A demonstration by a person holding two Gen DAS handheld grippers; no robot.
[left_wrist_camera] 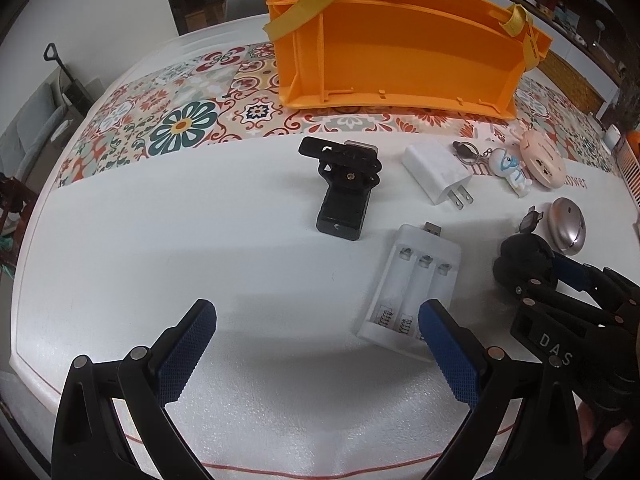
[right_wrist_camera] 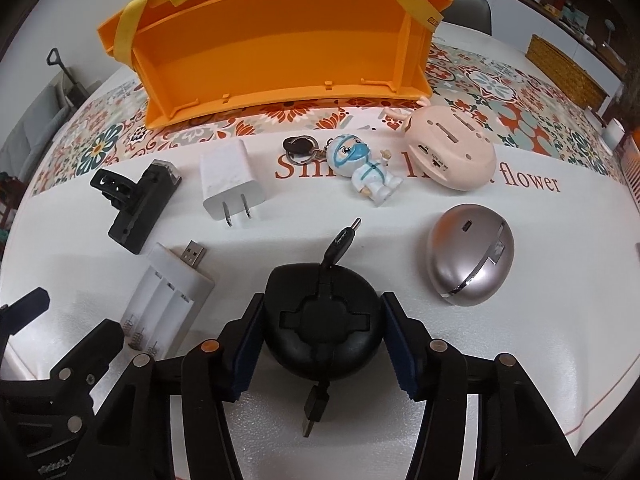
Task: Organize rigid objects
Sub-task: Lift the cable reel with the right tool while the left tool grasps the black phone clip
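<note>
The right hand-held gripper (right_wrist_camera: 322, 344) pinches a black round cable reel (right_wrist_camera: 322, 322) between its blue pads (right_wrist_camera: 402, 354), the reel resting on the white tabletop (left_wrist_camera: 200, 216) with one plug pointing far and a USB plug trailing near. The left hand-held gripper (left_wrist_camera: 316, 348) hovers spread over bare tabletop, its right pad just over the near corner of a white battery charger (left_wrist_camera: 412, 284). Far of the charger lies a black clip (left_wrist_camera: 344, 184), and to its right a white plug adapter (left_wrist_camera: 438, 170). Further right sit a masked figurine keychain (right_wrist_camera: 366, 170), a pink gadget (right_wrist_camera: 450, 152) and, nearer, a silver egg-shaped device (right_wrist_camera: 470, 262). An orange crate (right_wrist_camera: 280, 46) with yellow straps lies on its side at the far edge, on a patterned cloth (left_wrist_camera: 176, 120), its open face toward the cameras.
</note>
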